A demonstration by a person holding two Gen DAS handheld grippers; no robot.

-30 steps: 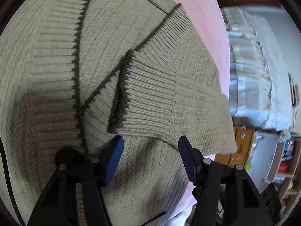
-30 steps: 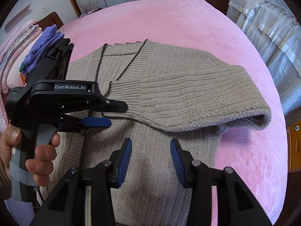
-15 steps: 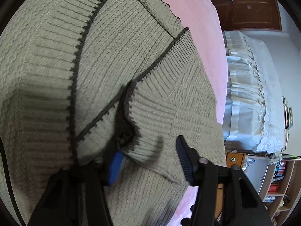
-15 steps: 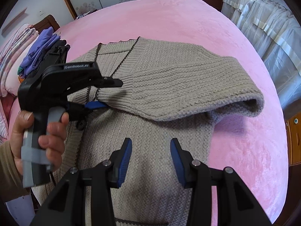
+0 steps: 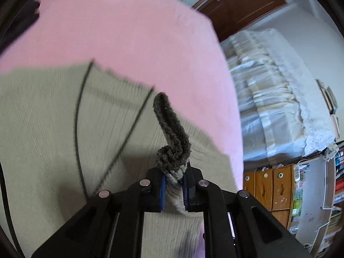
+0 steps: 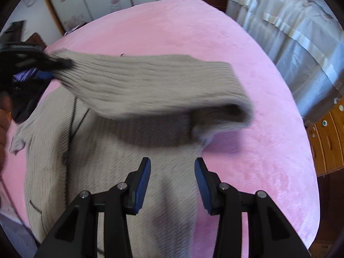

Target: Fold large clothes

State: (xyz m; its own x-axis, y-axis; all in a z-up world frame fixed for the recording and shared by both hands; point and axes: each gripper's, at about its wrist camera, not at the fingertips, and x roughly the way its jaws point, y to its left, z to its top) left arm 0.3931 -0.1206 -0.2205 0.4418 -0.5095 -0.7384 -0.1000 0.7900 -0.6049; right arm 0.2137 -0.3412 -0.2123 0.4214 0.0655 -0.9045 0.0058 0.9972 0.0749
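Observation:
A beige knit cardigan [image 6: 120,172] with dark trim lies spread on the pink bed [image 6: 236,43]. My left gripper [image 5: 173,185] is shut on the sleeve cuff [image 5: 172,133], whose dark edge bunches up between the blue pads. In the right wrist view that left gripper [image 6: 43,66] holds the sleeve [image 6: 150,86] lifted off the body of the cardigan, stretched from the left toward the shoulder fold at the right. My right gripper [image 6: 172,182] hovers open over the lower body of the cardigan [image 5: 43,129], nothing between its fingers.
A second bed with a pale lace cover [image 5: 275,99] stands to the right. Wooden drawers [image 5: 268,189] and a shelf of books [image 5: 335,185] sit beyond it. Folded purple clothes [image 6: 25,75] lie at the far left. A dark wooden door [image 5: 240,6] is behind.
My left gripper closed on the sleeve cuff and rose, lifting the sleeve off the cardigan. My right gripper slid a little over the cardigan and stayed open.

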